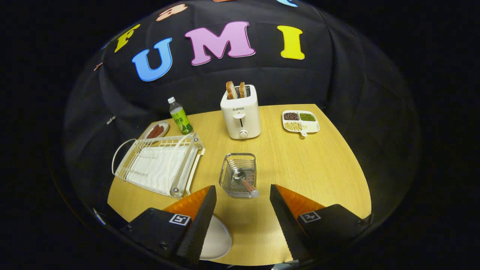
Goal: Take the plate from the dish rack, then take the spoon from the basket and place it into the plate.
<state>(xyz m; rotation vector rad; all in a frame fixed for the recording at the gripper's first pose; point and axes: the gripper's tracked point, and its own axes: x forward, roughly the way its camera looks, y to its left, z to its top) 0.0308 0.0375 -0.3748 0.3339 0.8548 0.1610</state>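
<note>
2 fingers (243,195) apart (empty), spoon (243,179) ahead

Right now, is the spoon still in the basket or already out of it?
In. The spoon lies inside the wire basket, its handle leaning over the near rim, just ahead of the open gripper; the fingers touch nothing.

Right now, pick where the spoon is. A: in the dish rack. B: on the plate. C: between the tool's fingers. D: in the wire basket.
D: the spoon lies in the wire basket, just ahead of the open, empty tool.
</note>
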